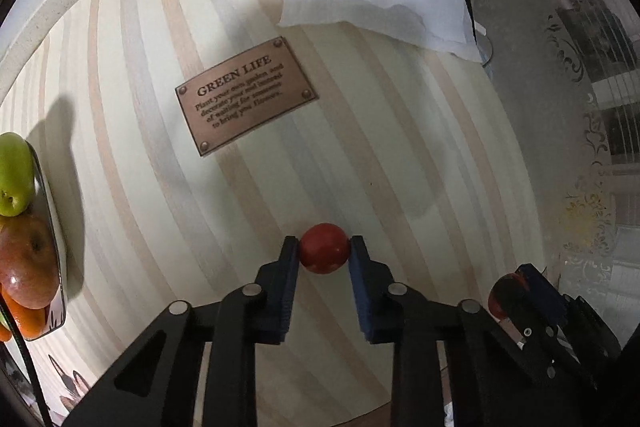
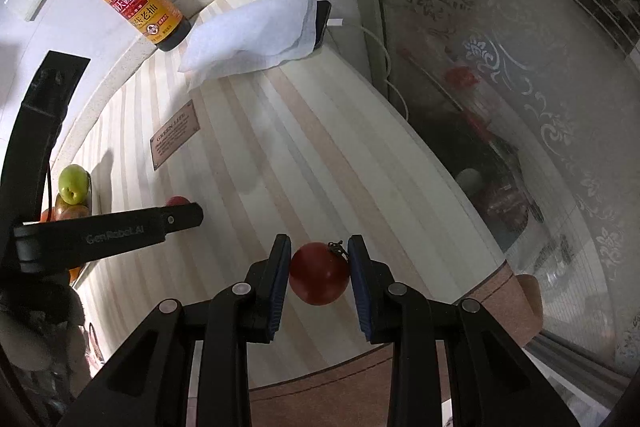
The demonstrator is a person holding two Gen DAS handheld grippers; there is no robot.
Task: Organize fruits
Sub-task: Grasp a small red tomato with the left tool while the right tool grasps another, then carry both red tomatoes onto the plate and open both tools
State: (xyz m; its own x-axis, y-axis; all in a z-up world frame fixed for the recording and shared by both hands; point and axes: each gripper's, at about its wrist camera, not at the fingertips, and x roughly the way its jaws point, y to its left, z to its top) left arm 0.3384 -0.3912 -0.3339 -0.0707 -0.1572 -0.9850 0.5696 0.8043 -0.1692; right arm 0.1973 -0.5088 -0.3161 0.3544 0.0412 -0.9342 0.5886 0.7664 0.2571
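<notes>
My left gripper (image 1: 324,247) is shut on a small red tomato (image 1: 323,247) above the striped table. My right gripper (image 2: 319,251) is shut on a larger red tomato with a stem (image 2: 319,273). In the left wrist view the right gripper (image 1: 520,287) shows at the lower right with its tomato (image 1: 505,293). In the right wrist view the left gripper (image 2: 180,217) shows at the left, its tomato (image 2: 178,201) partly hidden. A fruit dish (image 1: 52,227) at the left holds a green apple (image 1: 14,175), a red apple (image 1: 28,267) and an orange (image 1: 28,319).
A soy sauce bottle (image 2: 136,1) stands at the back by the wall. A white cloth (image 2: 256,35) lies over a phone (image 2: 322,23) with a cable. A brown plaque (image 1: 246,95) is on the table. A glass door (image 2: 520,107) borders the right edge.
</notes>
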